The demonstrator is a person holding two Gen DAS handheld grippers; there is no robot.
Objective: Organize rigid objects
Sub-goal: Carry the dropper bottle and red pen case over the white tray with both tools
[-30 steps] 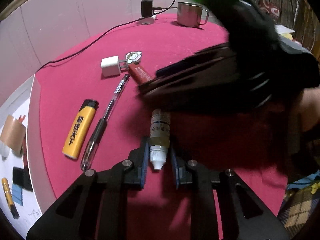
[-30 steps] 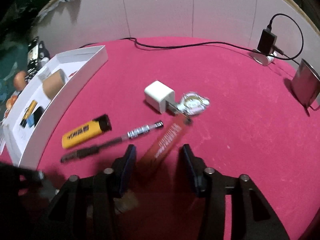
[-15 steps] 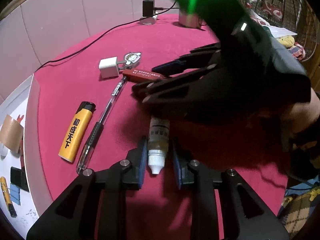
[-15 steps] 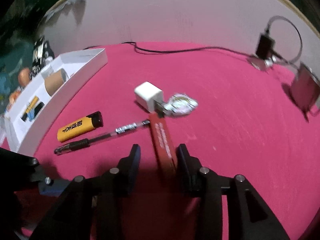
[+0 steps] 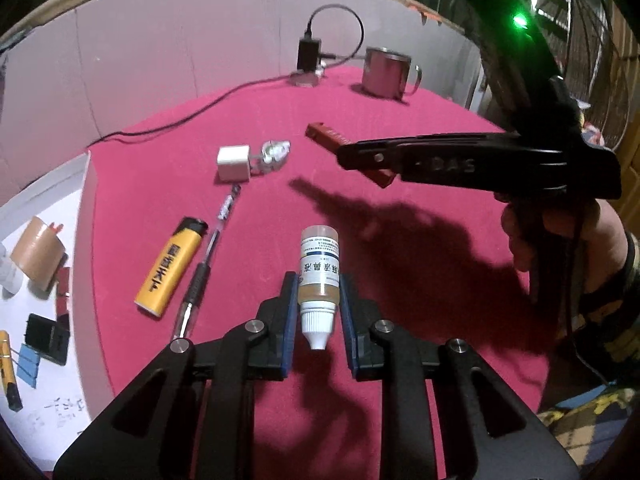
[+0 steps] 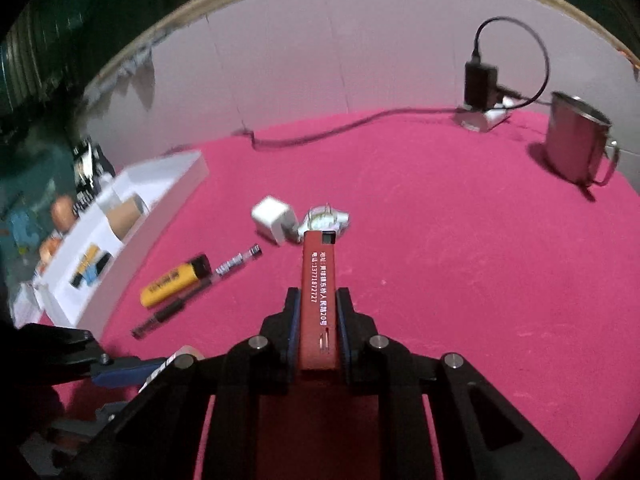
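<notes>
In the right wrist view, the white tray (image 6: 120, 216) at the left is smeared by motion blur, its contents unreadable, and the left gripper (image 6: 120, 372) at lower left is cut off by the frame edge. In the left wrist view, the right gripper (image 5: 360, 156) covers the middle of the red lighter (image 5: 324, 134), and the tray's (image 5: 86, 240) far side runs off the left edge.

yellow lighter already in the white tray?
No, the yellow lighter lies on the red tablecloth beside the pen, outside the white tray.
</notes>
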